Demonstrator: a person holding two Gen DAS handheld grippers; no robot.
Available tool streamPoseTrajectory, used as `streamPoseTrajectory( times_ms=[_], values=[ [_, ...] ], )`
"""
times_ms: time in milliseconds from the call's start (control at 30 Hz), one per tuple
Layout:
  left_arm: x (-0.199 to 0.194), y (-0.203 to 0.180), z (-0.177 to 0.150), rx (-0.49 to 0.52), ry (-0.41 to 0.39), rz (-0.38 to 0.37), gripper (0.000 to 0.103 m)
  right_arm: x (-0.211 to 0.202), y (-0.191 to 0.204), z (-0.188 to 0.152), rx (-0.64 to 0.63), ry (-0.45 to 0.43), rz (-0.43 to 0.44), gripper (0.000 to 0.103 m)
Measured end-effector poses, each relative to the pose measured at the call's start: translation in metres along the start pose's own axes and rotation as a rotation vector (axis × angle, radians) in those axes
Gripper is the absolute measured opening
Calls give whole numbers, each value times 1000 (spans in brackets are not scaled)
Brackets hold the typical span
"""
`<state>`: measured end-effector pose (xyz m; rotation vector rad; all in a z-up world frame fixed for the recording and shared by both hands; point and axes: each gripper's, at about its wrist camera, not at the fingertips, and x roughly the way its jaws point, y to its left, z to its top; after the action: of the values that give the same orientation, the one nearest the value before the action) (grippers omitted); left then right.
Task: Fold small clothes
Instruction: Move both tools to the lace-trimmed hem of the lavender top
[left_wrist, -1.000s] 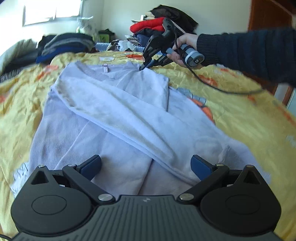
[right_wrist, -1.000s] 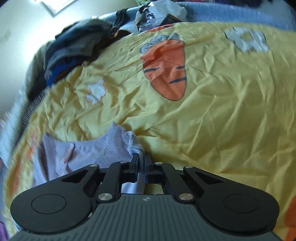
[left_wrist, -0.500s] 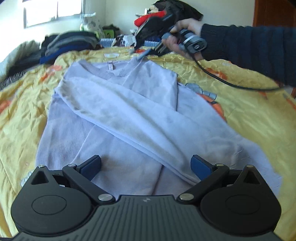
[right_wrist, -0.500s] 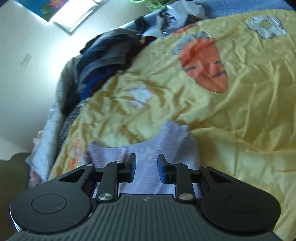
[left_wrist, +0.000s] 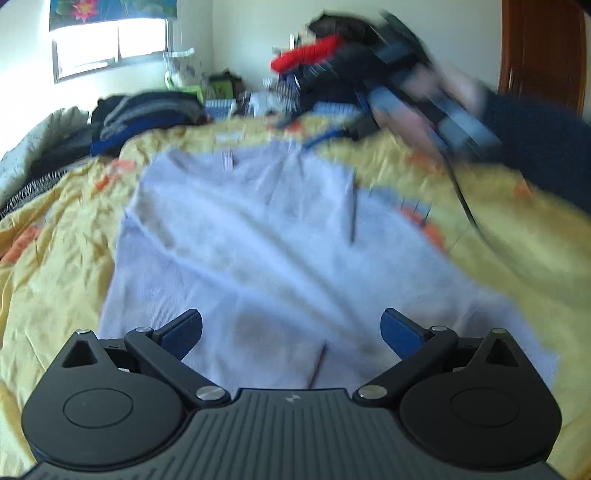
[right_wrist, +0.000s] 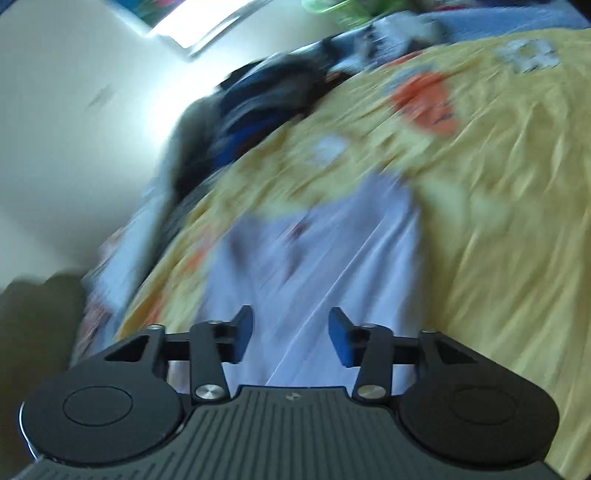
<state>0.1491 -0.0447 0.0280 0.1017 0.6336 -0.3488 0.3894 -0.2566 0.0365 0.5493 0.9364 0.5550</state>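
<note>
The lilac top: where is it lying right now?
The lilac top lies spread flat on the yellow carrot-print bedspread, mid-frame in the left wrist view, just beyond the left gripper, short of the clothes pile.

A bed is being covered by a wrinkled yellow bedspread (left_wrist: 517, 280) (orange carrot prints on it). A pale lilac garment (left_wrist: 258, 251) is being shown lying flat on it, and dark folded clothes (left_wrist: 147, 114) are being kept at its far edge.

A pale lilac top (left_wrist: 258, 236) lies on a yellow bedspread (right_wrist: 498, 229) printed with orange carrots (right_wrist: 428, 103).
</note>
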Motion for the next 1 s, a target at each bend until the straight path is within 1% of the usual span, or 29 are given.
streamPoseTrajectory(
  times_ms=[33,67,133,167,267,300,333,400,467,500,533,567,600,733,833,867,900,967,1000],
  values=[
    [-1,0,3,-7,-3,-5,103,-8,5,-21,-11,21,30,54],
    [1,1,7,-13,0,-9,103,-15,8,-41,-17,36,39,54],
    [11,4,9,-33,28,11,103,-26,8,-79,-3,66,54,53],
    [18,5,9,-49,57,22,103,-28,8,-93,-7,83,40,53],
    [37,8,4,-72,139,52,103,-30,16,-129,-96,89,-77,53],
    [38,5,2,-51,125,69,103,-33,18,-138,-132,55,-81,54],
    [38,3,1,-38,114,76,103,-36,19,-143,-147,36,-81,54],
    [38,3,-3,-47,110,84,103,-40,20,-144,-144,18,-104,54],
    [38,3,-3,-53,111,89,103,-50,20,-145,-94,10,-137,58],
    [38,3,-3,-55,112,91,103,-56,21,-146,-69,-3,-141,58],
    [39,3,-3,-55,112,93,103,-59,23,-146,-44,-20,-117,63],
    [39,3,-3,-55,111,95,103,-66,26,-149,-33,-31,-89,69],
    [40,3,-4,-56,109,95,103,-72,29,-153,-35,-34,-67,72],
    [40,2,-5,-50,93,97,103,-75,41,-170,-56,1,-58,73],
    [38,1,-10,-46,68,94,103,-67,35,-185,-30,57,-82,73],
    [39,2,-10,-49,65,91,103,-65,32,-191,-22,63,-74,73],
    [39,3,-9,-49,64,88,103,-68,29,-195,-31,24,-56,73],
    [37,4,-9,-48,65,86,103,-72,26,-197,1,13,-46,73],
    [34,4,-7,-49,72,92,103,-76,24,-196,44,16,-44,73]
  ],
)
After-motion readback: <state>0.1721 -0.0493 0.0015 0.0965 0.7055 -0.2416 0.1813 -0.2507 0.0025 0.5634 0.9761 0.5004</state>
